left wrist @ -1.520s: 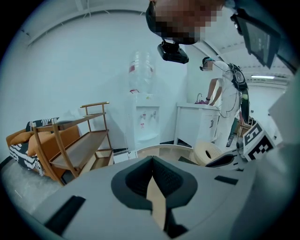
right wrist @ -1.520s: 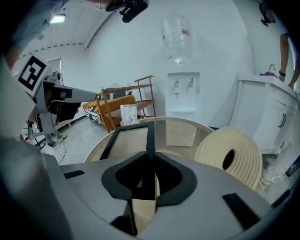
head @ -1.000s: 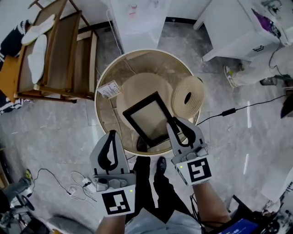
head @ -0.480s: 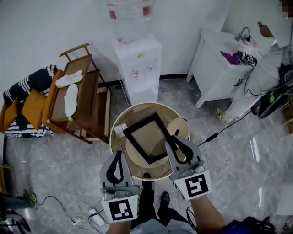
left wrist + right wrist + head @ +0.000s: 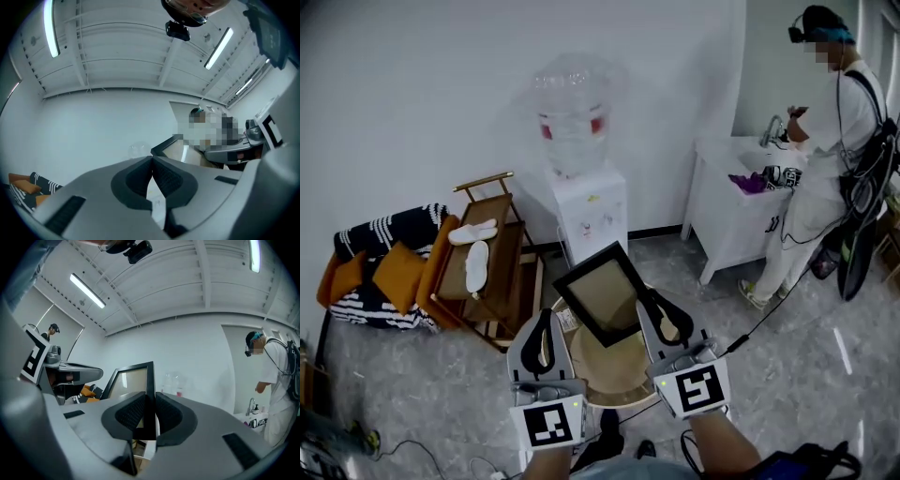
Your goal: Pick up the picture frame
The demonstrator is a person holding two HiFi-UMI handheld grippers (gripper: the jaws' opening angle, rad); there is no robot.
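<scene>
The black picture frame (image 5: 602, 292) is in the air, tilted, above the round tabletop (image 5: 614, 397). The right tool (image 5: 653, 307) is clenched on its lower right edge. The left tool (image 5: 542, 323), just beside the frame, is closed on nothing. A water dispenser (image 5: 584, 202) stands behind.

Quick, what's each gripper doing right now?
Left gripper: closed, holding nothing.
Right gripper: closed on the frame.

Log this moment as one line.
right gripper: shut on picture frame | picture frame: held up above round table | left gripper: shut, empty
</scene>
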